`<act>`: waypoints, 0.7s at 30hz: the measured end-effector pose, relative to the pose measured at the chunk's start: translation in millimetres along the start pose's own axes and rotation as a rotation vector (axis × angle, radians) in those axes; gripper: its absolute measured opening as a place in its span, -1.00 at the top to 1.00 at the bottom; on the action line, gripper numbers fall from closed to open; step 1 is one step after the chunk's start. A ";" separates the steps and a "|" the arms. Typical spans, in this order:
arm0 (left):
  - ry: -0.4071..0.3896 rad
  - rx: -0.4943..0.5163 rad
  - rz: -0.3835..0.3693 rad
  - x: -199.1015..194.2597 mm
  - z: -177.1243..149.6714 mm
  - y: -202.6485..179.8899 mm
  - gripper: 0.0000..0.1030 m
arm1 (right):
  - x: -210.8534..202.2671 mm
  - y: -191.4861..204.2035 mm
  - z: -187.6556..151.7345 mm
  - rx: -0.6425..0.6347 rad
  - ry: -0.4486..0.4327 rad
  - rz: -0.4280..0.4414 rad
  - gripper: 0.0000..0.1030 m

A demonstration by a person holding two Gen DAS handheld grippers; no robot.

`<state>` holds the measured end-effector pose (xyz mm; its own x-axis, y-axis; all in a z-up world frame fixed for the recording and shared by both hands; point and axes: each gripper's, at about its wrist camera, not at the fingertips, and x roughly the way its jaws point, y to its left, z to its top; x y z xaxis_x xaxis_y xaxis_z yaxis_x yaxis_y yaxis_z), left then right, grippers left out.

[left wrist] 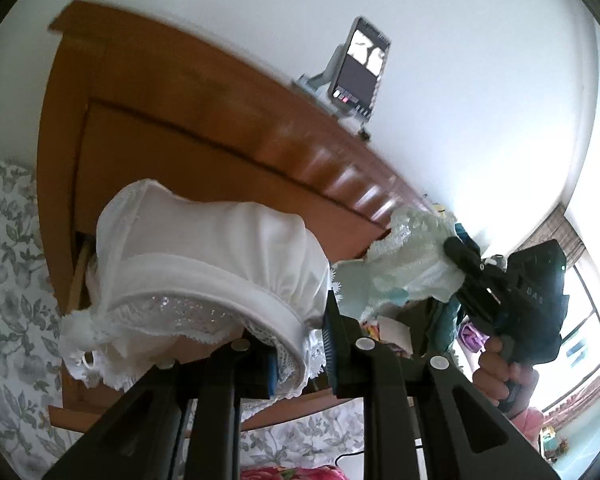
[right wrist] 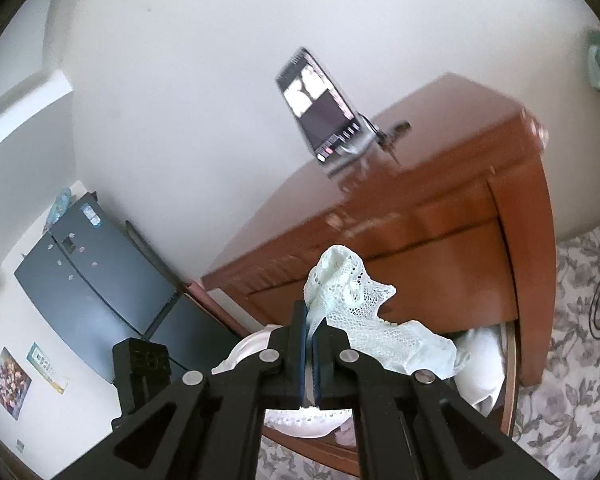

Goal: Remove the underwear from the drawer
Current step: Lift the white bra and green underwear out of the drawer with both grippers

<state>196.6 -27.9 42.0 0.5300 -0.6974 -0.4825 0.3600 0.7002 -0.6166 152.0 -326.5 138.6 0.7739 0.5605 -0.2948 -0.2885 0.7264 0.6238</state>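
Left tool point(left wrist: 300, 344) clamping white underwear point(left wrist: 204, 256), right tool point(right wrist: 310, 344) pinching mint underwear point(right wrist: 364, 312)

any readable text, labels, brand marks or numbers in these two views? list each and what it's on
"DAS": faint embossed letters on the right gripper body, left wrist view; uncertain, possibly partial.
Phone screen on the wooden dresser: interface marks only, too blurred to read.
Stickers on the dark fridge: too small to read.
Wall pictures: nothing legible.

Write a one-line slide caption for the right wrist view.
Right gripper shut on pale green lace underwear, held before the wooden dresser.
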 end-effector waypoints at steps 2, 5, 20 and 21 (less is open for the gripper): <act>-0.009 0.001 -0.003 -2.8 2.8 -4.7 0.64 | -8.0 7.0 1.9 -0.011 -0.007 0.002 0.95; -0.030 0.004 -0.008 -15.9 7.9 -12.2 0.64 | -25.4 15.6 7.4 -0.026 -0.019 0.001 0.95; -0.166 0.026 -0.053 -72.7 25.4 -42.0 0.70 | -78.4 62.6 12.0 -0.094 -0.075 0.005 0.95; -0.171 0.043 -0.043 -77.2 27.6 -47.0 0.71 | -80.3 64.5 11.7 -0.098 -0.075 0.003 0.95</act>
<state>159.9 -2.7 125.3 0.6350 -0.6934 -0.3407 0.4158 0.6784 -0.6058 77.8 -329.4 210.9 0.8122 0.5338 -0.2354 -0.3415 0.7621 0.5501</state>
